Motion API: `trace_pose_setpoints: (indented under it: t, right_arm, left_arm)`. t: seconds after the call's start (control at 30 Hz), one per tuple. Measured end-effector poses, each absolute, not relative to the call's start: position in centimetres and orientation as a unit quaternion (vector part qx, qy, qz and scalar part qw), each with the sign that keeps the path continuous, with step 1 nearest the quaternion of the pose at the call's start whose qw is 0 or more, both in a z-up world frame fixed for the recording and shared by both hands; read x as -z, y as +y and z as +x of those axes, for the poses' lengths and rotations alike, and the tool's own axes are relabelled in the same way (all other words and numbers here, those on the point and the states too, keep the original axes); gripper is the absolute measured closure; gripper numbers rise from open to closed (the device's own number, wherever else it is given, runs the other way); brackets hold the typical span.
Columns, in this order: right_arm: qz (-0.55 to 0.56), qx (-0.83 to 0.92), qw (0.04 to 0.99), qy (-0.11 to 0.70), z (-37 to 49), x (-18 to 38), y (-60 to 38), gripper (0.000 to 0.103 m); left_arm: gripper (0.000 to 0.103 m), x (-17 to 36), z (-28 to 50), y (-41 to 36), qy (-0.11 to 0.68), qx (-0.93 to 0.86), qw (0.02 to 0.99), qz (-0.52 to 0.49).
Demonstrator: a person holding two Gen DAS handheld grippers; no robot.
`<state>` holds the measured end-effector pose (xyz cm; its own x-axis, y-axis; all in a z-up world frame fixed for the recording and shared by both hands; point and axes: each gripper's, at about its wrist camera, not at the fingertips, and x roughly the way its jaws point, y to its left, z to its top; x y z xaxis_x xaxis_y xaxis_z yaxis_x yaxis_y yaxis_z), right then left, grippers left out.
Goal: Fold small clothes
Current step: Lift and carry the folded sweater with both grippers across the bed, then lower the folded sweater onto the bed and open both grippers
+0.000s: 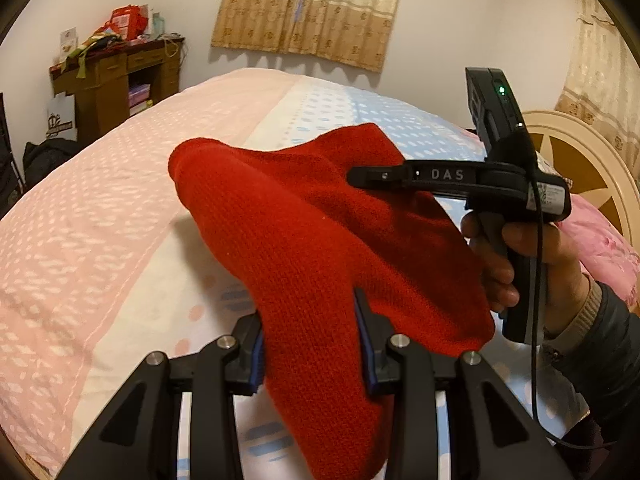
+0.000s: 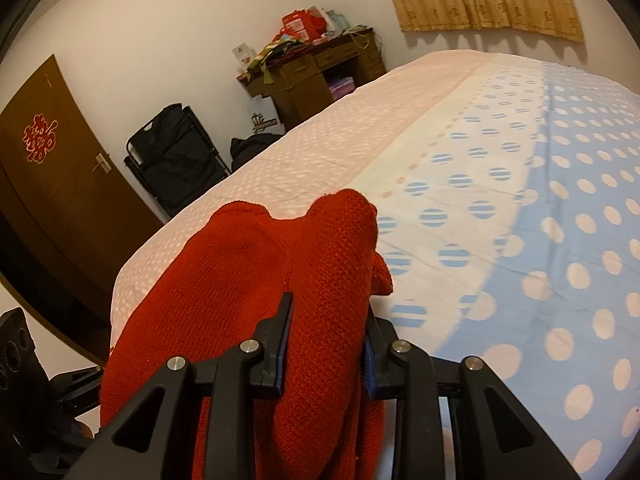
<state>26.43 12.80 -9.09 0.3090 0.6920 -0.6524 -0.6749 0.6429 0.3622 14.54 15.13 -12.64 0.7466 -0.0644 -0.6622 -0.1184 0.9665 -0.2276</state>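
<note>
Red knitted garment (image 1: 304, 248), small and of coarse ribbed weave, raised clear of my bed (image 1: 100, 216). It is bunched between each of my tools' jaws, slung between them in loose folds, one rounded fold humped at its far end; a lower edge hangs down on each side.

Warm, yellowish indoor light, moderately dim. Curtain (image 1: 310, 8) casts scalloped shadows on the wall below its hem. Soft shadow on the bed (image 2: 500, 208) just beyond the left gripper's fingers. Strong fisheye bending; dark vignette at all corners. Slight softness toward edges; centre sharp. No glare. Green indicator glows on the right gripper (image 1: 501, 89).
</note>
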Motion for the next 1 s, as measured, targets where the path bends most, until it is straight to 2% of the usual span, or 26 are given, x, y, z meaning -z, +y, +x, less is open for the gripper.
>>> trace_pose_setpoints:
  t: [0.5,0.67,0.73,0.8,0.9,1.0]
  right_arm:
    - [-0.004,-0.43,0.785,0.446,26.8,12.2,16.2,0.074]
    - [0.008,-0.421,0.78,0.463,27.6,13.3,15.7,0.068]
    - [0.007,-0.419,0.78,0.464,27.7,13.5,15.6,0.068]
    - [0.005,-0.41,0.787,0.461,27.6,13.4,15.4,0.056]
    - [0.014,-0.389,0.806,0.446,27.3,12.2,14.1,0.053]
    - [0.032,-0.396,0.821,0.411,25.7,9.7,12.2,0.05]
  left_arm:
    - [0.064,15.9,13.7,17.2,0.377,-0.028,0.911,-0.163]
    - [0.061,16.3,13.3,17.6,0.37,-0.024,0.913,-0.17]
    - [0.055,16.1,13.2,17.5,0.367,-0.028,0.914,-0.168]
    - [0.054,15.4,12.9,17.2,0.364,-0.033,0.917,-0.162]
    - [0.053,13.1,11.7,16.7,0.325,-0.045,0.934,-0.143]
    - [0.039,11.4,11.3,17.1,0.284,-0.067,0.948,-0.13]
